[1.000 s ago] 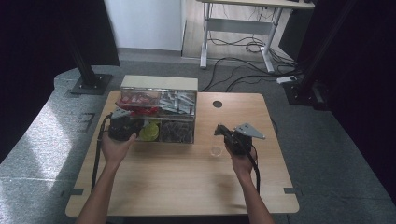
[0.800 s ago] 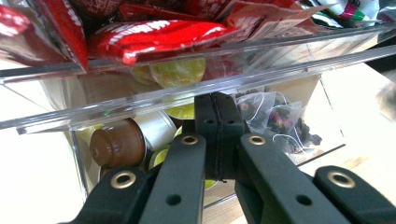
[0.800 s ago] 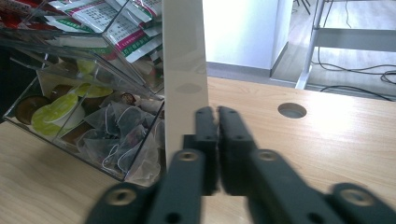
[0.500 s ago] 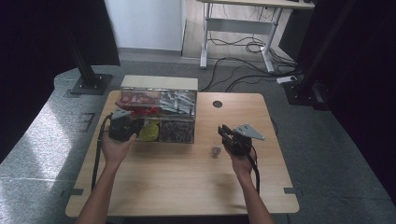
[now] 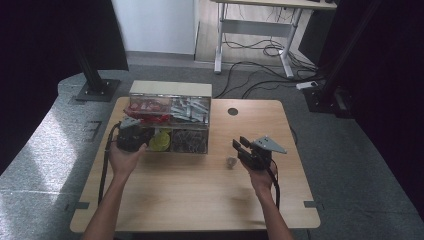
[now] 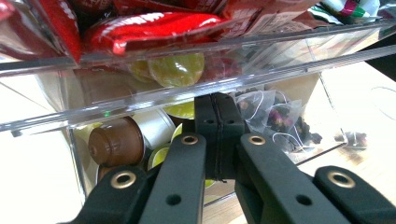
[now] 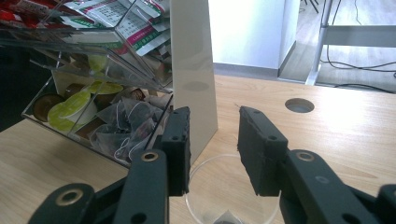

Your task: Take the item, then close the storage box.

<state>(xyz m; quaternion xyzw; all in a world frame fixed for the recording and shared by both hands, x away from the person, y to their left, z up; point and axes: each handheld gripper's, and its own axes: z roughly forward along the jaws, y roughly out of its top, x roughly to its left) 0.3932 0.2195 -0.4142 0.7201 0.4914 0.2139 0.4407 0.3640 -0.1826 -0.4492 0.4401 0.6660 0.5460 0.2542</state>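
A clear organizer box [image 5: 170,122] stands at the table's back left, with red packets and sachets above and capsules and tea bags below. My left gripper [image 5: 146,137] is at its lower left compartment. In the left gripper view the jaws [image 6: 218,105] are pressed shut just in front of the green and brown capsules [image 6: 116,144], and I see nothing between them. My right gripper [image 5: 239,143] is open over the table to the right of the box. A small clear cup [image 7: 229,196] sits below its jaws [image 7: 214,116], with a dark tea bag in the bottom. The cup [image 5: 230,162] rests on the table.
Mesh tea bags [image 7: 126,121] fill the lower right compartment, next to the box's white side panel [image 7: 191,70]. A round cable hole [image 5: 232,111] lies in the tabletop behind the right gripper. Bare wood [image 5: 200,200] stretches in front of both hands.
My right gripper has drawn back slightly toward the person, so the small cup now shows on the table to its left. The left gripper has stayed at the box.
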